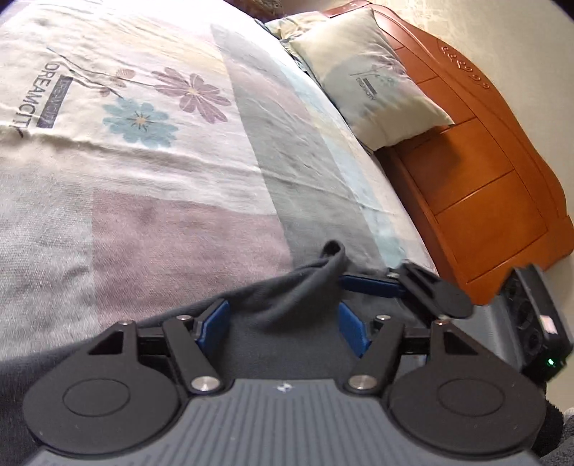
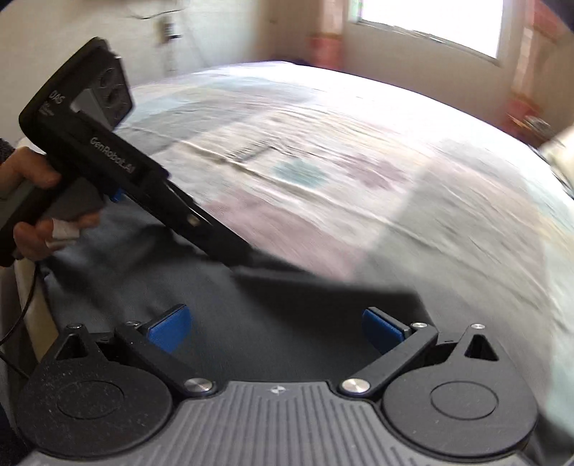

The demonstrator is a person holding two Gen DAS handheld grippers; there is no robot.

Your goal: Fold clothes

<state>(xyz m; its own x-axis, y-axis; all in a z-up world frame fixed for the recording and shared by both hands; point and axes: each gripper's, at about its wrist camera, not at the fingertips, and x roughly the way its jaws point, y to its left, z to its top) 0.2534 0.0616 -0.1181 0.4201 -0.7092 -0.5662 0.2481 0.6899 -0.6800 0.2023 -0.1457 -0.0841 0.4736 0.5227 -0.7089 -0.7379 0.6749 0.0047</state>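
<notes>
A dark grey garment lies at the near edge of the bed, one fold of it bunched up into a peak. My left gripper stands open over it, blue pads wide apart with loose cloth between them. One blue-padded finger of the right gripper reaches in from the right, just beside the peak. The right wrist view is blurred. It shows my right gripper open above the garment, with nothing pinched. The left gripper, held by a hand, points down at the garment's far edge.
A floral bedsheet covers the bed beyond the garment. A pillow leans against the orange wooden headboard at the right. A bright window is on the far wall. A cable hangs at the left edge.
</notes>
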